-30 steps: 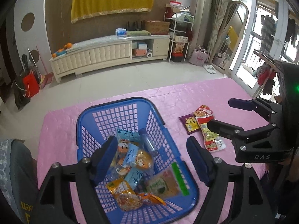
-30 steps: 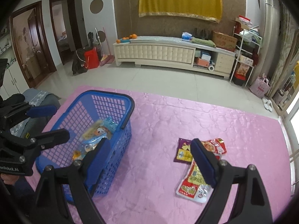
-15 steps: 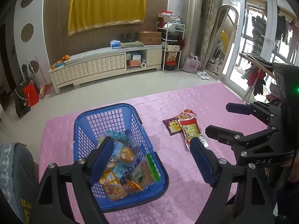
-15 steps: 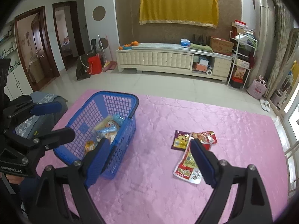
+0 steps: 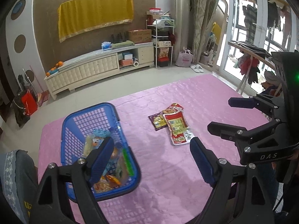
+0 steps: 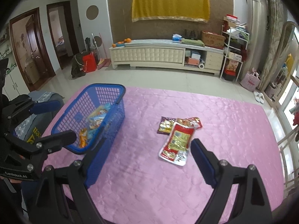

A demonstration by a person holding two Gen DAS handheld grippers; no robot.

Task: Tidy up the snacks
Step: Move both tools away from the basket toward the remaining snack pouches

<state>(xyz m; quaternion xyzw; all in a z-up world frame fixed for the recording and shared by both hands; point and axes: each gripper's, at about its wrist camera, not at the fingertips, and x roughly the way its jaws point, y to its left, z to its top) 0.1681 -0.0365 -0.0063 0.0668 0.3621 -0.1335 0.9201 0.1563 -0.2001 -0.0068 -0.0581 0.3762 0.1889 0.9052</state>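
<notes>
**Snack packets lie loose on the pink cloth beside a part-filled blue basket**

While three flat snack packets lie loose on the table, both of your grippers hang above it with nothing between their fingers. The largest, a long red and white foil pouch (image 6: 176,143), lies nearest you, and its far end overlaps a smaller red packet (image 6: 192,121). A small dark purple packet with yellow print (image 6: 166,125) lies just to the left of those two, touching them.

To the left of the packets, well apart from them, stands a blue plastic lattice basket (image 6: 112,110) with a rounded rim. It holds a heap of wrapped snacks (image 5: 104,160), among them light blue and orange wrappers; the single packets in the heap are hard to tell apart.

All of this rests on a table covered with a glossy pink quilted cloth (image 6: 214,123).

Your left gripper (image 5: 152,159) is held wide open above the near edge of the basket; its left blue-padded finger sits in front of the basket's contents. Your right gripper (image 6: 145,160) is also wide open, above bare cloth, with the foil pouch just beyond its right finger.

Behind the table is a pale tiled floor, then a long cream cabinet (image 6: 149,56) against a brown wall, with a yellow cloth (image 6: 169,3) hung above it.
</notes>
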